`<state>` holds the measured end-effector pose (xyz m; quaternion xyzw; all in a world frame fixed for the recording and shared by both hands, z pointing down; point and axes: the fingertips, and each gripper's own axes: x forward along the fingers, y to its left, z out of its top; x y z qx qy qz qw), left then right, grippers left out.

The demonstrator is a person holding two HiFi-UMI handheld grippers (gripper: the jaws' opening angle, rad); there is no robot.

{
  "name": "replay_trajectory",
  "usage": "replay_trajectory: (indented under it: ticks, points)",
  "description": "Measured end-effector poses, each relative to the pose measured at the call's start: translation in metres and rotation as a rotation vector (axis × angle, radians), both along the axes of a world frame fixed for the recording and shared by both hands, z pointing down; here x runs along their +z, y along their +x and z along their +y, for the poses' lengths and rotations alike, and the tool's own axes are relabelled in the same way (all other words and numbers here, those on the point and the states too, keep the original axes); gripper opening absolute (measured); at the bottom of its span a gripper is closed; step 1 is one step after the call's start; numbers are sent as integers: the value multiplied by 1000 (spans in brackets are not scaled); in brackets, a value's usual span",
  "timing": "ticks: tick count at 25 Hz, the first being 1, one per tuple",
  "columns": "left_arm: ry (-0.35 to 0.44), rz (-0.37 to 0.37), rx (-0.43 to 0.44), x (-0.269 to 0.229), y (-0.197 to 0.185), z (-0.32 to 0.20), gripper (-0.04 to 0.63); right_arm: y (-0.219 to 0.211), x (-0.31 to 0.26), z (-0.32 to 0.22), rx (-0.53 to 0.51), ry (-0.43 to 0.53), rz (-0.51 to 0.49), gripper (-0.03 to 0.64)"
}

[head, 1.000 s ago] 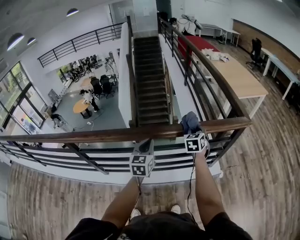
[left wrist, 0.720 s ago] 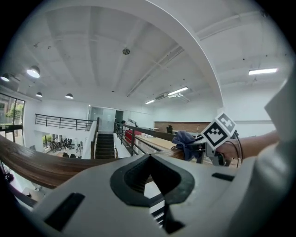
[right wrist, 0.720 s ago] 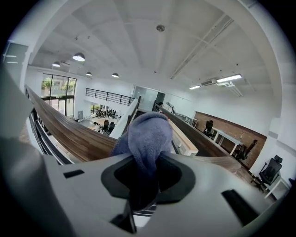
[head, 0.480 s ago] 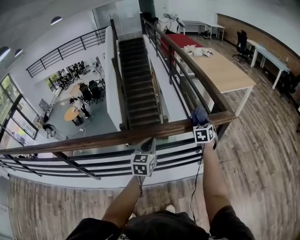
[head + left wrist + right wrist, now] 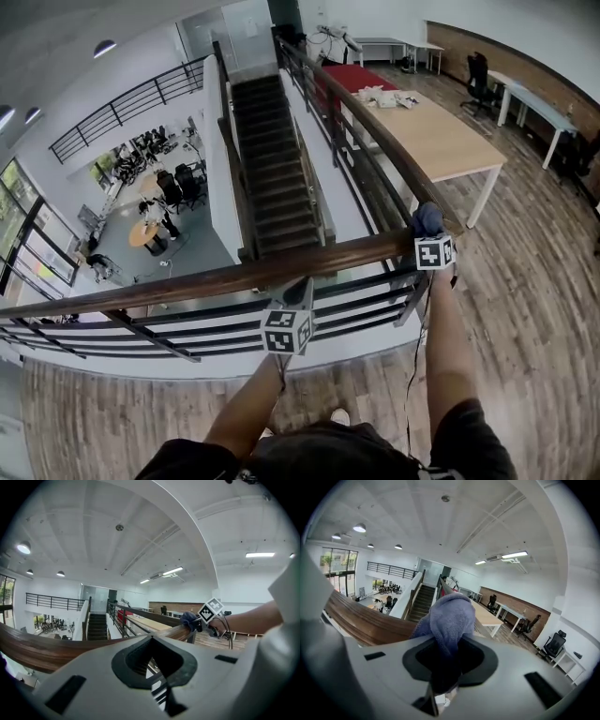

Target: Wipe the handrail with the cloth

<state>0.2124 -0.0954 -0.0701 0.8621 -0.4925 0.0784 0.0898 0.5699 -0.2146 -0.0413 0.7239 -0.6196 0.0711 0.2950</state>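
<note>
One blue cloth (image 5: 427, 221) sits bunched on the wooden handrail (image 5: 234, 276) at its right end, by the corner, pinched tight in my right gripper (image 5: 431, 236). The rail's long axis runs left to right. I judge the wipe is mid-stroke, and next I'd need to turn along the far-running rail. My left gripper (image 5: 298, 291) hovers closed and empty.

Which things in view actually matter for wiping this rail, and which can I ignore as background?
Part of the job:
- handrail
- cloth, on the rail near its corner
- right gripper, shut on the cloth
- left gripper, shut and empty, beside the rail

Just background:
- wooden table
- staircase
- office chair
</note>
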Motion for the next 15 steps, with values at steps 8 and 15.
replay_trajectory:
  ticks: [8,15]
  points:
    - [-34,13,-33,15,-26,12,3,36,-2,-3,47,-22,23,75]
    - [-59,62,-92,22,-87,25,3,-16,-14,11,57,213,-232,74]
